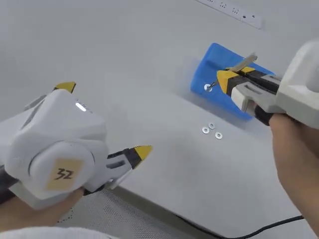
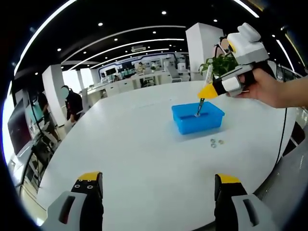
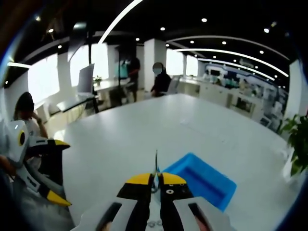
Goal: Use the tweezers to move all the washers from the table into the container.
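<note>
We see three washers on desk beside container — right hand-held gripper clamps tweezers over it; left hand-held gripper gapes, empty.

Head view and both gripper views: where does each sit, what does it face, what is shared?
Head view: headset, looking down at table; left gripper, right gripper, a hand show.
Left gripper view: on left gripper, facing blue container; open jaws show.
Right gripper view: on right gripper, facing across table; jaws clamp tweezers.
All share the container.
</note>
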`<state>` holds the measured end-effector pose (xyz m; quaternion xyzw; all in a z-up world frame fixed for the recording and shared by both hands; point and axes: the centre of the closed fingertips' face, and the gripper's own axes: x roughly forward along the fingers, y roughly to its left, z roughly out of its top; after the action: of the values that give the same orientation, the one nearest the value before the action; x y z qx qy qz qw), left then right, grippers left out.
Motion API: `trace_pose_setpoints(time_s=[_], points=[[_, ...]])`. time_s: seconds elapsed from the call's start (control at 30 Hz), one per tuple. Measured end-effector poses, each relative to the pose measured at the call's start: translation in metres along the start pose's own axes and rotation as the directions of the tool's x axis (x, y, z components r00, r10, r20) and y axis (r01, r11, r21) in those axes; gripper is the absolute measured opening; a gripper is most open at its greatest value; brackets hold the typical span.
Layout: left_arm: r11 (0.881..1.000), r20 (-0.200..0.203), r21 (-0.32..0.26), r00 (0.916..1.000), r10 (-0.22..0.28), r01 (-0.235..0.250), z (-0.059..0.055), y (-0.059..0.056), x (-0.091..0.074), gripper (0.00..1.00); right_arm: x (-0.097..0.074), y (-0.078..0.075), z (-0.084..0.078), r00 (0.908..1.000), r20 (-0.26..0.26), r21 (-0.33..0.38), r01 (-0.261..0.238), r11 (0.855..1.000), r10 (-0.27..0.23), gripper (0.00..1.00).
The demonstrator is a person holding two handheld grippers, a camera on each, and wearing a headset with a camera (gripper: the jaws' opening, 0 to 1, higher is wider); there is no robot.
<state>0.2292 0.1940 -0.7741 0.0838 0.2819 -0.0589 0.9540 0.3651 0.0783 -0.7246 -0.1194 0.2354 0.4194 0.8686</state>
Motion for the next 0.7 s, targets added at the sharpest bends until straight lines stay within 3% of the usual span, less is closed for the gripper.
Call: trace_pose_setpoints(time_s=[0.37,0.7], points=[[1.0,-0.001,0.002,1.0,0.001,-0.001,0.0,0.0,0.0,0.99,0.024,-0.028,0.007,0.9985,0.015,0.001,0.053,0.999,-0.053,0.03],[1.0,0.005,-0.002,1.0,-0.005,0.005,0.001,-0.001,0.0,0.99,0.052,-0.043,-0.012,0.9971,-0.039,-0.028,0.065,0.997,-0.066,0.03]])
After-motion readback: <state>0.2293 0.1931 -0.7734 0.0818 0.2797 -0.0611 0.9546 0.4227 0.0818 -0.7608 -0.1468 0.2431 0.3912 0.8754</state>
